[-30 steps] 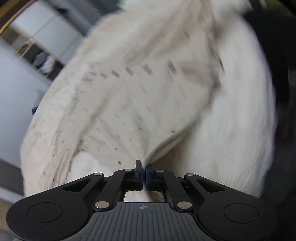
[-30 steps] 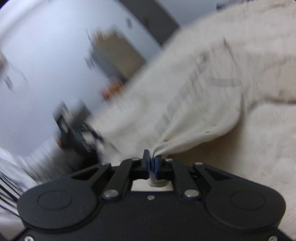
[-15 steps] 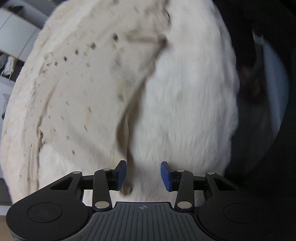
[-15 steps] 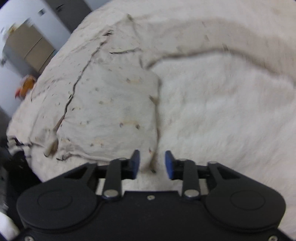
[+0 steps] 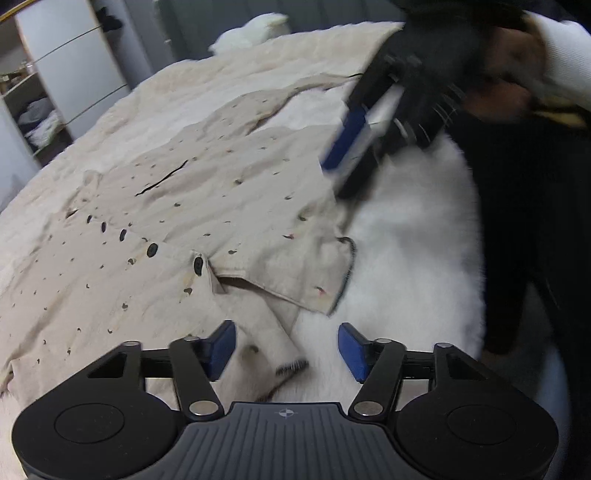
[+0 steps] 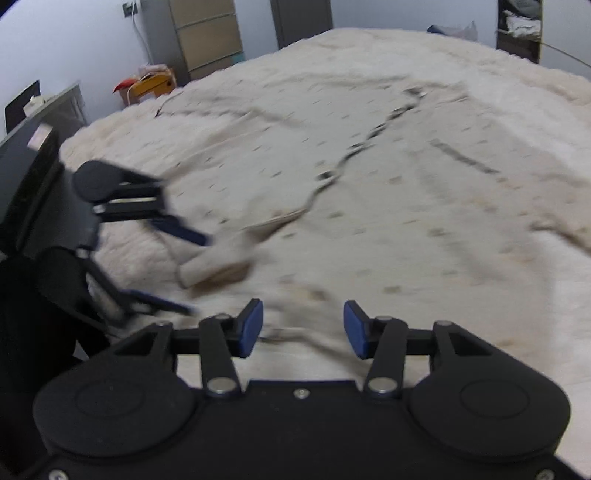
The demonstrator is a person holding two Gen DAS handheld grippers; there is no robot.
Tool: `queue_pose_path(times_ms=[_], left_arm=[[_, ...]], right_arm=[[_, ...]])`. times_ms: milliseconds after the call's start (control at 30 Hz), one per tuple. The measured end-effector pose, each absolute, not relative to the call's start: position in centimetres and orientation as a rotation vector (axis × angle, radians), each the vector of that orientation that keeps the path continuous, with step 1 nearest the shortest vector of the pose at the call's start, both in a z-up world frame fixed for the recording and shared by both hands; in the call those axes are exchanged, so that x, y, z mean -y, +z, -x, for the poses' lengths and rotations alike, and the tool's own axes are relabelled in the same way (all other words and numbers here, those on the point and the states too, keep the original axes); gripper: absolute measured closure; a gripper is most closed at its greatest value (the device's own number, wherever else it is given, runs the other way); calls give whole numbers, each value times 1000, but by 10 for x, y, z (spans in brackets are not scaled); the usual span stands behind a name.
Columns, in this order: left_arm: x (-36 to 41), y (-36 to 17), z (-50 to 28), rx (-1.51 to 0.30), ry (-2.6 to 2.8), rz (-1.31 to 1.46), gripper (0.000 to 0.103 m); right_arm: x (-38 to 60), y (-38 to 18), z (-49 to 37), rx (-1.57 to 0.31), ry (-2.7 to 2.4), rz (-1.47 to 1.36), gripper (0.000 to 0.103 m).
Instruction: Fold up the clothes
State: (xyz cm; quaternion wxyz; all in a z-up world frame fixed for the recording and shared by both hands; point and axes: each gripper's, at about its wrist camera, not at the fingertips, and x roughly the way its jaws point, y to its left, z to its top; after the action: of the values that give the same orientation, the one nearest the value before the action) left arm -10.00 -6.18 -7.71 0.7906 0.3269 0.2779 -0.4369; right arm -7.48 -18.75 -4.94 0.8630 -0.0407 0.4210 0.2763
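Note:
A beige shirt (image 5: 229, 192) with small dark specks and dark buttons lies spread on a white fluffy bed cover (image 5: 406, 236). My left gripper (image 5: 287, 349) hovers over the near hem; its jaws are closing, a strip of hem lies loose between them, and the pads touch nothing. My right gripper (image 5: 336, 177), held by a hand in a white sleeve, hangs over the shirt's right edge. In the right wrist view the right gripper (image 6: 303, 328) is over the shirt (image 6: 369, 184), its jaws opening with nothing gripped. The left gripper (image 6: 195, 275) shows at the left, by a turned-up corner.
Open shelves (image 5: 37, 122) stand beyond the bed on the left, a white fluffy heap (image 5: 255, 29) at its far end. A wooden drawer unit (image 6: 207, 37) and an orange box (image 6: 151, 83) sit by the far wall. The person's dark clothing (image 5: 535, 221) fills the right side.
Both grippers were shut on the lifted shirt a second ago. They have let go and opened, and the shirt now lies flat on the bed with both grippers drawn back to its near edge.

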Motion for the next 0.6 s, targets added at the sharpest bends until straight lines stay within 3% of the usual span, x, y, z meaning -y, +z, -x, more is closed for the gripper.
queue_pose_path(times_ms=[67, 233, 433, 600], left_arm=[[64, -77, 104, -577, -915, -722, 87], [64, -79, 108, -553, -853, -690, 86], [65, -79, 102, -663, -757, -603, 75], [71, -77, 96, -734, -703, -550, 75]], right_arm=[[173, -57, 81, -865, 602, 86, 61], [176, -63, 87, -790, 541, -12, 61], [180, -72, 85, -777, 510, -37, 59], [179, -82, 83, -791, 480, -49, 55]])
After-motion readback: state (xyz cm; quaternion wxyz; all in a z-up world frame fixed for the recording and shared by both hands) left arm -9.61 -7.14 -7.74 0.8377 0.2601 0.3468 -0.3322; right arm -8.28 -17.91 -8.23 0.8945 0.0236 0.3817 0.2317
